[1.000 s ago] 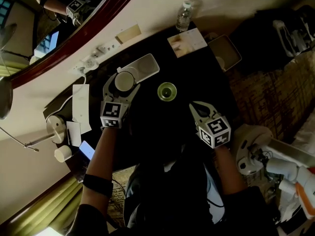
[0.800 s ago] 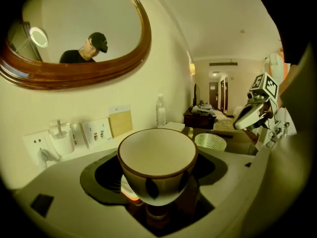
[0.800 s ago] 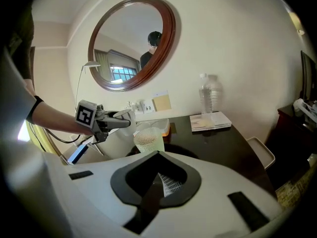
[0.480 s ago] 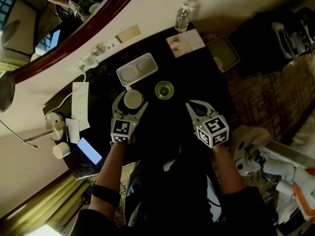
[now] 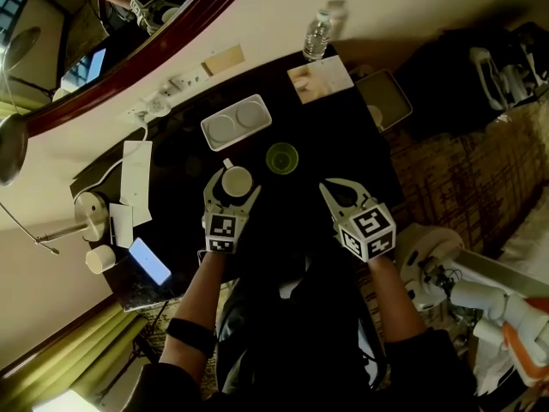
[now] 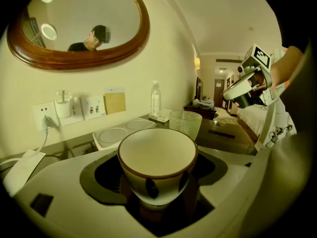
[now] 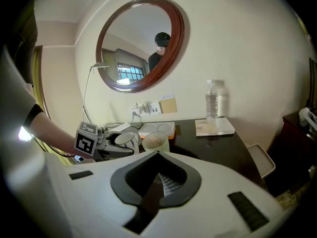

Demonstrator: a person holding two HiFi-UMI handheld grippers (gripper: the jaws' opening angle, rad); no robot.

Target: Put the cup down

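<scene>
Cup upright at the table [image 5: 336, 136].
I am gripping the cup [image 6: 157, 158] in the left gripper [image 5: 232, 185], jaws part-spread around it, mouth facing up, axis vertical, near the glass [image 5: 282, 158]; the right gripper [image 5: 333, 189] is sitting closed, empty.

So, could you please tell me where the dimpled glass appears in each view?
Head view: glass mid-picture, right of the held cup.
Left gripper view: glass behind the cup, right of centre.
Right gripper view: glass centre, just above the jaws.
Shared landmark: water bottle by the wall.
</scene>
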